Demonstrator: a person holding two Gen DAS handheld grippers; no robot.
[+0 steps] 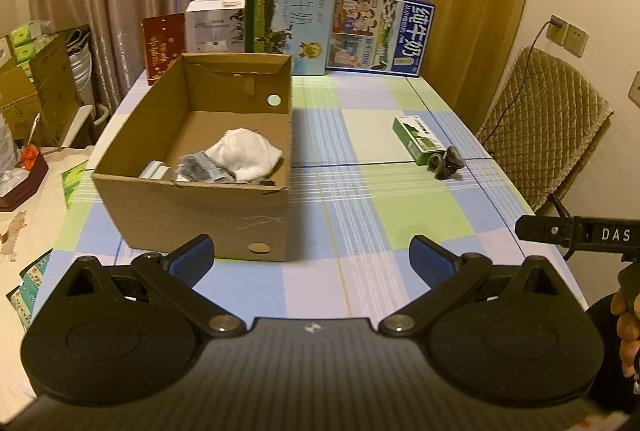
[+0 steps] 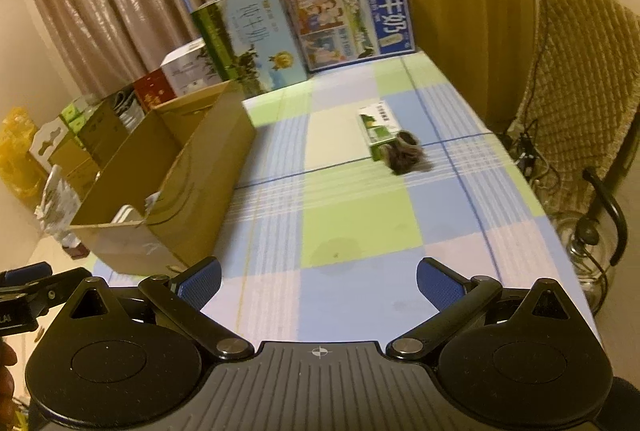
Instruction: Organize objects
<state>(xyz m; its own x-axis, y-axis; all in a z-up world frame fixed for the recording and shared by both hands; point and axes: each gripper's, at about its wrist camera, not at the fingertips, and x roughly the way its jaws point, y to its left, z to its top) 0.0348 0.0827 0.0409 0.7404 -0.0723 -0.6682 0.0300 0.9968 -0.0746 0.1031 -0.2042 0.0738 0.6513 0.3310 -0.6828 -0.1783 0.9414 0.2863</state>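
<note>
I am hovering both tools with jaws apart, empty: left gripper (image 1: pixel 312 259) near the cardboard box (image 1: pixel 192 207), right gripper (image 2: pixel 319 281) facing the green carton (image 2: pixel 378 131) and the dark bundle (image 2: pixel 408 153) touching it, right of the box. Next, I judge, I am reaching for those.

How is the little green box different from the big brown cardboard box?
The small green box is closed and lies flat beside a dark bundle; the brown cardboard box is open on top, with a white cloth inside. The green box is printed, the cardboard box plain. Both rest on the checked tablecloth.
</note>
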